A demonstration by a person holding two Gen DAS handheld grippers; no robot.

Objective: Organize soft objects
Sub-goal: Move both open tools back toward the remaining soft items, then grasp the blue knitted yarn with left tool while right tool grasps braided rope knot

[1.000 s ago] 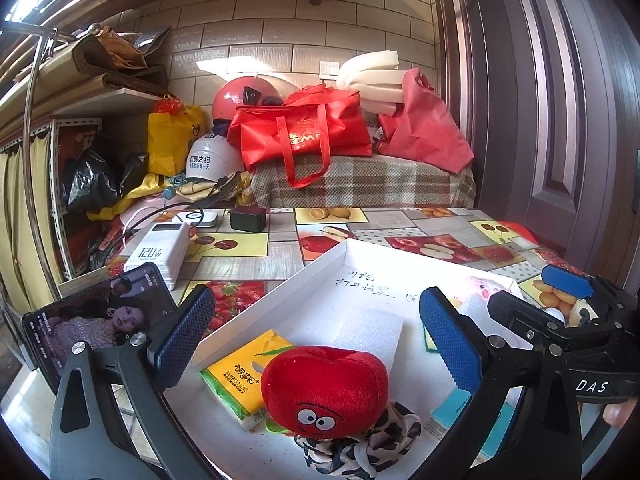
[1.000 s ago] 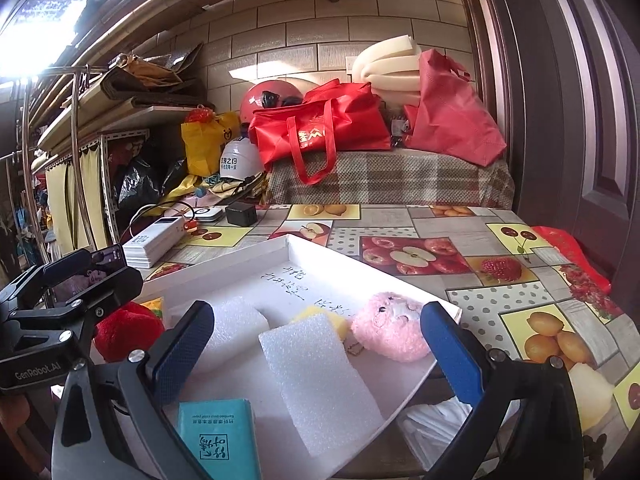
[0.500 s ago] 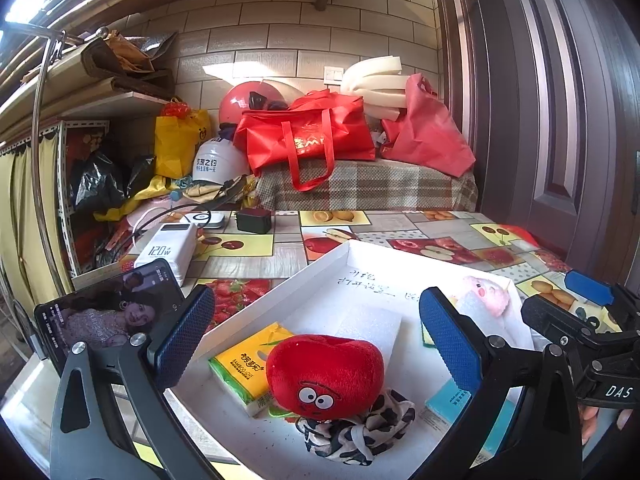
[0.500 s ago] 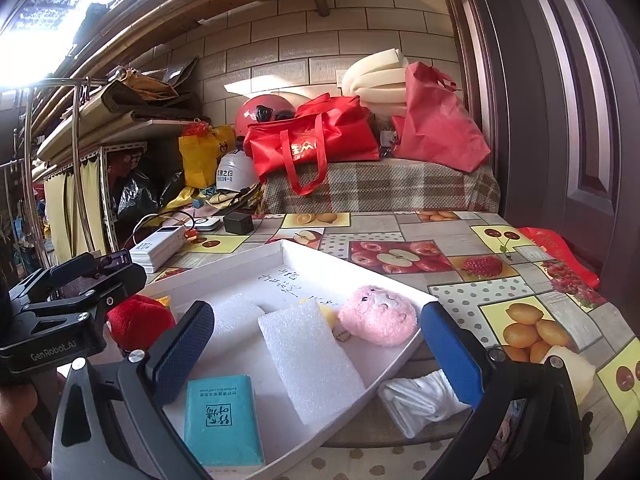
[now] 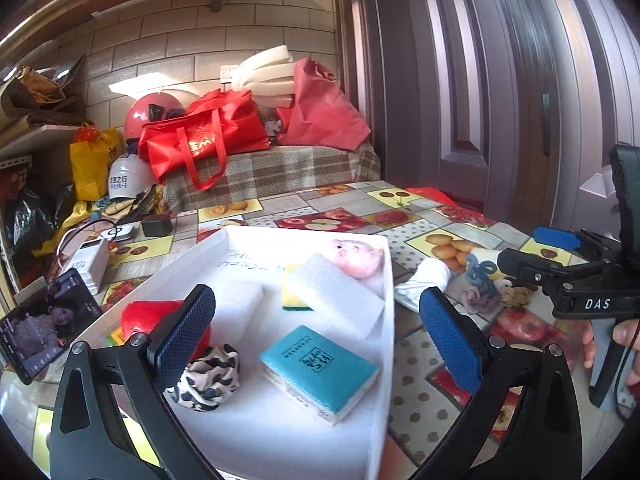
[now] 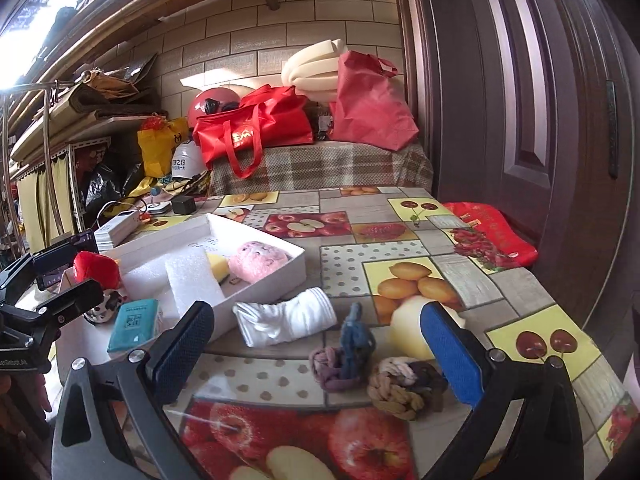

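Both grippers seen spread, nothing held: left gripper [image 5: 318,334], right gripper [image 6: 316,350] | white tray [image 6: 276,290] holds pink plush [image 6: 260,261], foam block [image 6: 192,280] | white sock [image 6: 286,316], knotted ropes [image 6: 344,356] lie beside tray on tablecloth [image 6: 400,232]

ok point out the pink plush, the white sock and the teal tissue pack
pink plush [image 6: 260,261], right wrist view, middle of its body
white sock [image 6: 286,317], right wrist view, middle of the fabric
teal tissue pack [image 5: 318,361], left wrist view, top face
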